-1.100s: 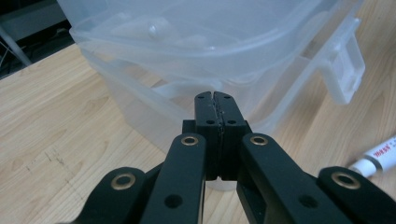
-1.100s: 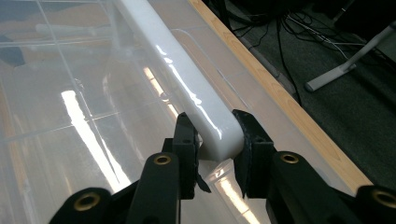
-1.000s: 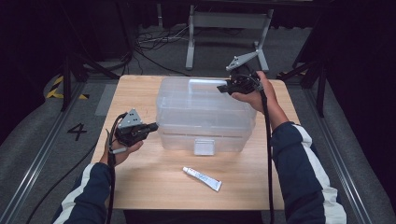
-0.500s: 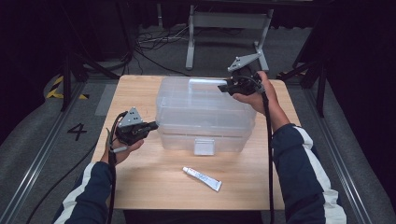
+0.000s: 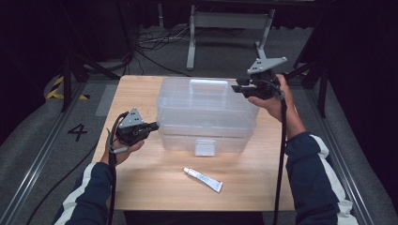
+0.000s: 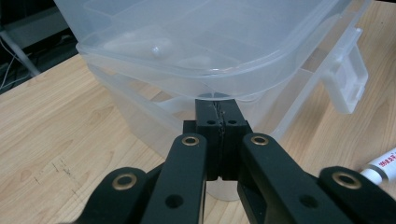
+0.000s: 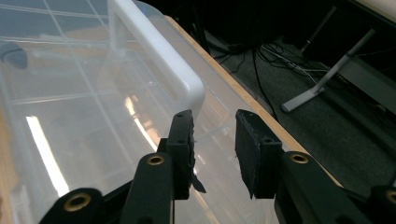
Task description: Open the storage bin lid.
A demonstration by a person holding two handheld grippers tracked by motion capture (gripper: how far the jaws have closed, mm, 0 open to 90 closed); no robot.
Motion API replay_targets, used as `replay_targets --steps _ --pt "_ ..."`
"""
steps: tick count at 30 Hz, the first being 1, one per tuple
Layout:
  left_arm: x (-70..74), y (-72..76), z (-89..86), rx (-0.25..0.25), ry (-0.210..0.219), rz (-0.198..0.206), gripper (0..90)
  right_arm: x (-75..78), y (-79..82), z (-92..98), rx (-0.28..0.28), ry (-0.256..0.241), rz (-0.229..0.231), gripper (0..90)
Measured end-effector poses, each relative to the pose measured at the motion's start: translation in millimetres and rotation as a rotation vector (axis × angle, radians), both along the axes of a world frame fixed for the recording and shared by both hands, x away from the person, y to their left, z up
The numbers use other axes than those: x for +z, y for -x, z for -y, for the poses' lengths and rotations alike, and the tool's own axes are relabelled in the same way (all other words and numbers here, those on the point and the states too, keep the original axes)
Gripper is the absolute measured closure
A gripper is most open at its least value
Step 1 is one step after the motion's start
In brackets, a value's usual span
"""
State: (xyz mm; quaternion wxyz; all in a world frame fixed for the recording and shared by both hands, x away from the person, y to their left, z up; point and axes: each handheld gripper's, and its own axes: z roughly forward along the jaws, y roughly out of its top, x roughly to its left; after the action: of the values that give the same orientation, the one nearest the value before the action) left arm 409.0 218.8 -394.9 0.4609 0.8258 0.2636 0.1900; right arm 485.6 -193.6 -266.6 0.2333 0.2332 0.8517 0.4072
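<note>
Centrally on the wooden desk sat a clear plastic storage box, lid on, white front latch facing the person, carry handle lying flat on top. Left hand-held gripper had its jaws pressed together with nothing between them, tips against the box's left end right under the lid rim, likely bracing the box or set to pry the lid up. Right hand-held gripper hovered over the lid's far right part with jaws apart, holding nothing, near the handle end, probably lining up to take the handle or lid. Small white tube lay on the desk in front of the box, apart from it; its print was too small to read. Floor left of the desk carried a "4" marking.
</note>
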Motion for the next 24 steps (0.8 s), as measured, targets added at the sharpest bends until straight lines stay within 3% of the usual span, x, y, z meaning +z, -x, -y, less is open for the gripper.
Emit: replay_targets --steps 6,12,16,18,24 --pt "1.2 0.8 0.0 -0.003 0.003 0.003 90.0 -1.5 16.6 35.4 -0.032 -0.046 0.061 66.2" --pt "2.3 1.2 0.2 -0.007 -0.003 0.005 90.0 -9.4 29.3 60.4 -0.05 -0.069 0.07 63.2" --pt "2.9 1.2 0.2 -0.01 -0.003 0.006 90.0 -21.3 40.3 77.1 -0.066 -0.08 0.094 60.7" --pt "2.8 1.1 0.1 -0.011 -0.004 0.005 90.0 -32.2 45.5 87.0 -0.08 -0.097 0.086 57.6" --pt "4.2 0.9 0.7 -0.012 -0.004 0.006 90.0 -58.0 52.6 97.8 -0.086 -0.084 0.067 50.7"
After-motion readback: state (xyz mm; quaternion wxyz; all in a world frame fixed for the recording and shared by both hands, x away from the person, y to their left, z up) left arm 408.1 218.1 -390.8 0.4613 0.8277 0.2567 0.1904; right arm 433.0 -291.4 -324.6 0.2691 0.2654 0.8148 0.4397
